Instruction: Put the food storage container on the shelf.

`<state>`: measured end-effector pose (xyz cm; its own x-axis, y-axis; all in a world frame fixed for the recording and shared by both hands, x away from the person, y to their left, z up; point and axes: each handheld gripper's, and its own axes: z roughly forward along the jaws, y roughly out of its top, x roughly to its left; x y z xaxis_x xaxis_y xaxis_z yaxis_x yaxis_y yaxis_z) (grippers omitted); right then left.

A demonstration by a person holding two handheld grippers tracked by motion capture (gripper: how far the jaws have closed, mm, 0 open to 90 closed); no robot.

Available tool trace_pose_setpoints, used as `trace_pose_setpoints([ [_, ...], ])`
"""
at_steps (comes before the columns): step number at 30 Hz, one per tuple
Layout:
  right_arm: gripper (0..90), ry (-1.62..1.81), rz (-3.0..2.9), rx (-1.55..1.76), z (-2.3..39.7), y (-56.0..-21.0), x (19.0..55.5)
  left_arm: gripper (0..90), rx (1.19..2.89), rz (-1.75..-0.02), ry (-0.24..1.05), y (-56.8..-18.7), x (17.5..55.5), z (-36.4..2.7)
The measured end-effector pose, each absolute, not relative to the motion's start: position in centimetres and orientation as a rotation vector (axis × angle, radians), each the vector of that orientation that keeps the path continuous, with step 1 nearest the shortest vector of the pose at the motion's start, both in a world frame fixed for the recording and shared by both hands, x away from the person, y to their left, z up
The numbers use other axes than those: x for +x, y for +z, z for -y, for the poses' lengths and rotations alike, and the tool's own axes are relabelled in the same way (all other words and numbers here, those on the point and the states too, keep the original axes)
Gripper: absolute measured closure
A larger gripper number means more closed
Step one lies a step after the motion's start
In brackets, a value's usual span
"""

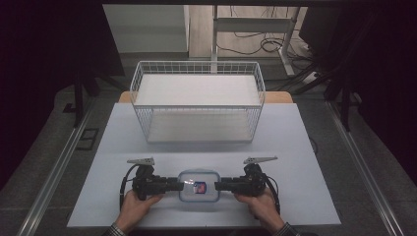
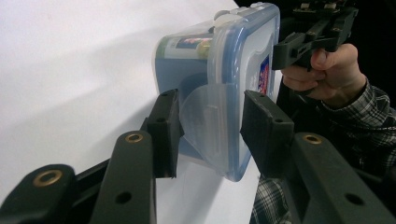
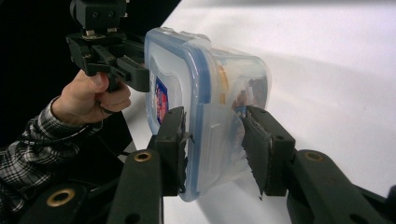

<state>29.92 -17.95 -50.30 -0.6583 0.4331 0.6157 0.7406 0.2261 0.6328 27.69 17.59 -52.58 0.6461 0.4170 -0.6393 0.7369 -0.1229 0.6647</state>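
So the thing here is a clear plastic food container [image 1: 198, 186] with a blue-rimmed snap lid, sitting flat on the white table [image 1: 123, 128] near the front edge, between the person's two hands, with a white wire basket [image 1: 197, 101] standing well behind it toward the back. Each short end has a see-through latch flap [image 2: 208, 119] hanging down, and that's what the jaws are around: in the left gripper view the left gripper [image 2: 209, 130] has its two black jaws parted on either side of the flap, with a sliver of gap on at least one side, so I'd call it open and straddling, not clamped. Same deal with the right gripper [image 3: 212, 147] on the opposite flap [image 3: 218, 140]; its jaws sit close, maybe brushing the plastic, but I can't see a real squeeze. What could go wrong, my guess: those flaps are thin, slick and hinged, so closing on them and lifting could let the box swing, pop a latch open, or slip out. If one side grabs before the other, the box probably just skids across the smooth tabletop.
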Motion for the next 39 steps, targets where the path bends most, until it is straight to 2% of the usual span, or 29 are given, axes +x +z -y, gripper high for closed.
trace_pose_setpoints([
  [17, 59.0, -1.497, 2.250, -1.033, 17.1, -45.4, 32.7, 58.1, 1.717, -0.928, -0.241, -47.4, 29.6, -18.2],
  [39, 58.9, -1.608, 2.248, -1.000, 16.1, -36.3, 39.6, 57.5, 1.706, -0.920, -0.130, -37.3, 36.2, -19.1],
])
